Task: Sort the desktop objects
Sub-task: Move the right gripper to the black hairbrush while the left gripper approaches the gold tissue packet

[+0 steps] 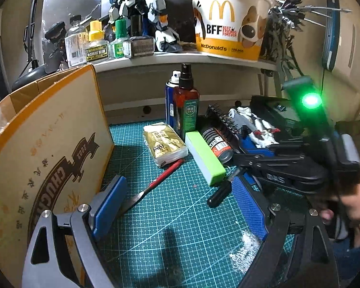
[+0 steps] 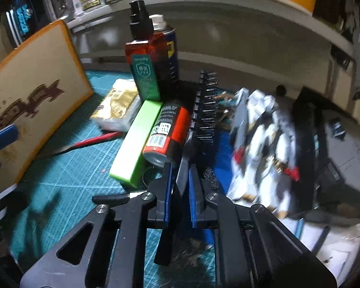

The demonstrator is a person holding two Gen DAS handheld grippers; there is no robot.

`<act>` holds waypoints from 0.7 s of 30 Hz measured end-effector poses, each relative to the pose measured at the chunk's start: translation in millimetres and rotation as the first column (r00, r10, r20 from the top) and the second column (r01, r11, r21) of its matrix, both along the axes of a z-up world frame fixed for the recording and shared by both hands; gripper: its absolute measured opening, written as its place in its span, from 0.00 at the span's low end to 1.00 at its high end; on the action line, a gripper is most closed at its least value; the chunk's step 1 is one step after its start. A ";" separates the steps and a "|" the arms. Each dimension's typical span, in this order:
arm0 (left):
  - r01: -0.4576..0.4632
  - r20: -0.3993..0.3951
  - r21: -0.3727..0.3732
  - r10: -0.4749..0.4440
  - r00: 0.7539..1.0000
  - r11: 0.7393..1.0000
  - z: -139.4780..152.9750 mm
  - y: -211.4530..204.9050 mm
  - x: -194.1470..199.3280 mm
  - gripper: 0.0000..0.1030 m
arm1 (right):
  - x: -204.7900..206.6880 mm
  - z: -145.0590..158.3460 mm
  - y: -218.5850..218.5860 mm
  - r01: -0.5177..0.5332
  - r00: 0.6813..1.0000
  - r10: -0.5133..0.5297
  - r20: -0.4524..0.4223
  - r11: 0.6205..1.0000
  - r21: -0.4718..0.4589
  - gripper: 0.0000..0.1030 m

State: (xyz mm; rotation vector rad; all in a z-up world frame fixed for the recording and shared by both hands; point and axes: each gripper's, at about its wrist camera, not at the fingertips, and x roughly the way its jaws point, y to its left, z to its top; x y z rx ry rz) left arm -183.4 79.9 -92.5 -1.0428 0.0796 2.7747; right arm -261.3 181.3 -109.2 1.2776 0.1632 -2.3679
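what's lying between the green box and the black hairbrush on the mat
A black-and-red spray can lies on its side between the green box and the black hairbrush, touching the box; the right wrist view shows it best.

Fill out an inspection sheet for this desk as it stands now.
Surface: green cutting mat, gridded, whitish smear near its front edge.
Job's things: hairbrush; green box and red-black can lying side by side; red-handled tool; tissue pack; brown spray bottle upright.
Clutter: white model figure lying down; cardboard box on the left.
Grippers: left gripper open, empty; right gripper shut on the hairbrush handle.
Cables: nothing seen.
Surroundings: shelf with McDonald's bucket, small bottles.
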 end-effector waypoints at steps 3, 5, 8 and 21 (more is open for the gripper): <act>-0.012 0.008 -0.002 0.012 1.000 1.000 -5.7 -0.4 -7.7 0.87 | 8.8 1.2 3.7 -0.027 0.999 0.029 0.023 0.997 -0.070 0.12; -0.027 0.018 -0.002 0.027 0.999 1.000 -9.9 -0.6 -16.4 0.87 | 16.0 2.7 5.5 -0.042 0.998 0.046 0.031 0.993 -0.112 0.10; -0.037 0.043 0.005 0.037 0.998 0.999 -16.5 -1.7 -25.8 0.87 | 26.4 11.7 9.2 -0.053 0.998 0.056 0.012 0.986 -0.155 0.08; -0.151 0.070 0.065 0.147 0.987 0.986 -20.6 -17.7 -66.7 0.87 | 60.7 61.5 54.1 0.061 0.991 -0.087 -0.103 0.971 -0.232 0.08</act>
